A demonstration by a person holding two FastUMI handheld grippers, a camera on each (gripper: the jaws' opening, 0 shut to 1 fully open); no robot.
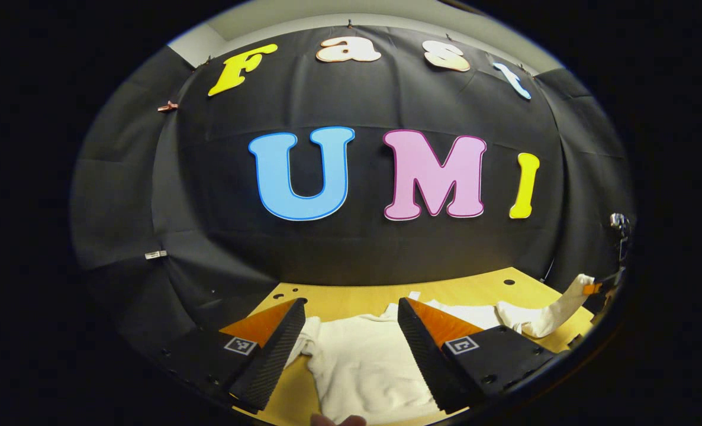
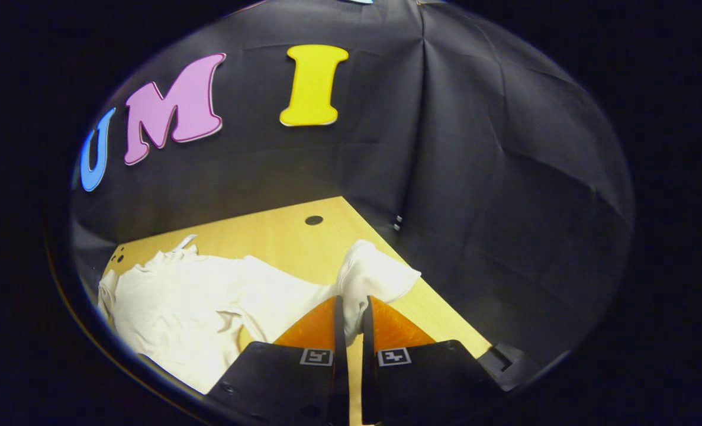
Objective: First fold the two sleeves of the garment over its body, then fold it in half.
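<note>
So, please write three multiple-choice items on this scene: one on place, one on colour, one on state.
1. Where does the garment lie?
A. on the wooden table
B. on the floor
C. on a chair

2. The garment's colour?
A. blue
B. white
C. red

3. The right hand-held gripper is:
A. wide open
B. shut on a sleeve
C. holding a cup

Key: 1 A, cloth spreads over the tabletop; 2 B, it looks white in both views; 3 B, both fingers pinch the lifted sleeve.

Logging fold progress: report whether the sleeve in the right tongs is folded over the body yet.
Not folded. The sleeve stretches out from the garment body, its end pinched in the right tongs.
</note>
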